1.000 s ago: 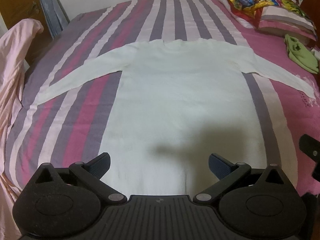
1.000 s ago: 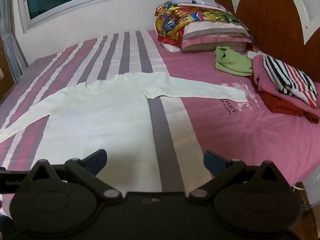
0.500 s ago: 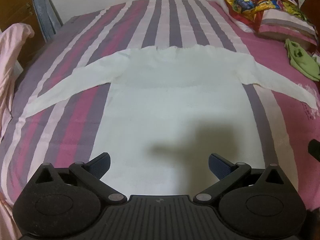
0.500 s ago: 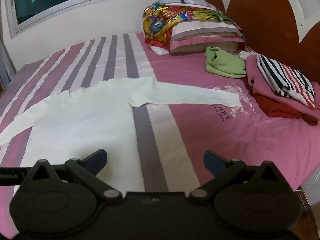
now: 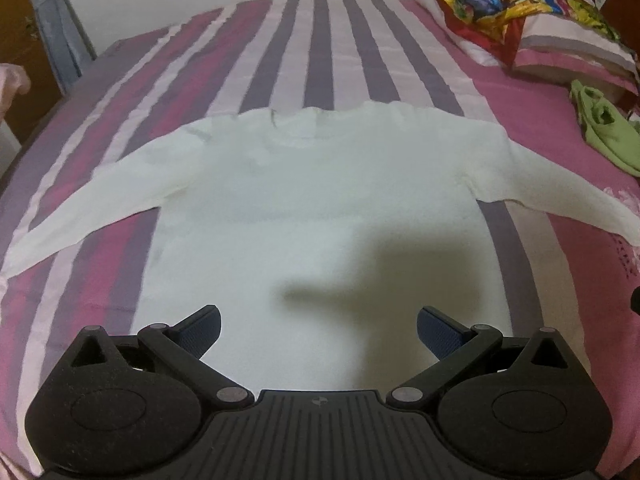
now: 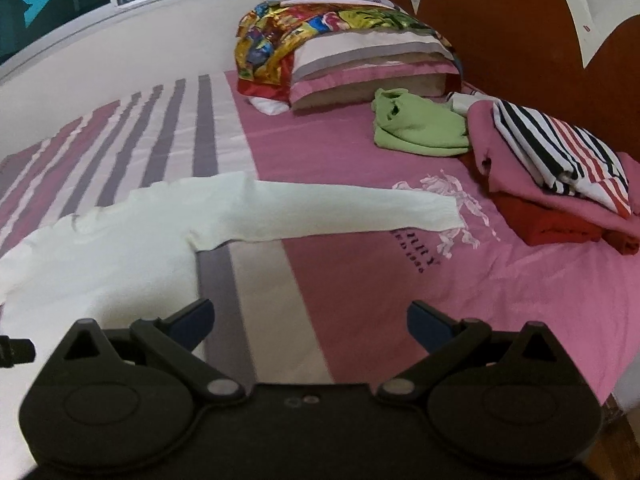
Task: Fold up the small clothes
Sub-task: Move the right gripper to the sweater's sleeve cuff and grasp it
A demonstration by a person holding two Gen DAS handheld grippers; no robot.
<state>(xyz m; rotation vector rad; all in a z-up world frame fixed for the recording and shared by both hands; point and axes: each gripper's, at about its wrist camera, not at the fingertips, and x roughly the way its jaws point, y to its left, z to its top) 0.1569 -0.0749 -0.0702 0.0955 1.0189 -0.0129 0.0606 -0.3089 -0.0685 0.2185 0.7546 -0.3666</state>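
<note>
A white long-sleeved top [image 5: 320, 200] lies flat on the striped bed, sleeves spread out to both sides. My left gripper [image 5: 318, 326] hovers open over its lower body, nothing between the fingers. In the right wrist view the top [image 6: 100, 248] fills the left side and its right sleeve [image 6: 340, 210] stretches across the pink sheet. My right gripper [image 6: 310, 320] is open and empty, above the sheet just right of the top's side edge.
Pillows with a colourful cover [image 6: 340, 48] lie at the head of the bed. A green garment [image 6: 416, 128] and a stack of folded clothes [image 6: 560, 176] sit by the brown headboard [image 6: 520, 40]. A pink cloth [image 5: 12, 84] hangs at the far left.
Both grippers have moved forward over the bed. The right one has also swung right, so the sleeve and the folded stack now fill its view. The top has not moved.
</note>
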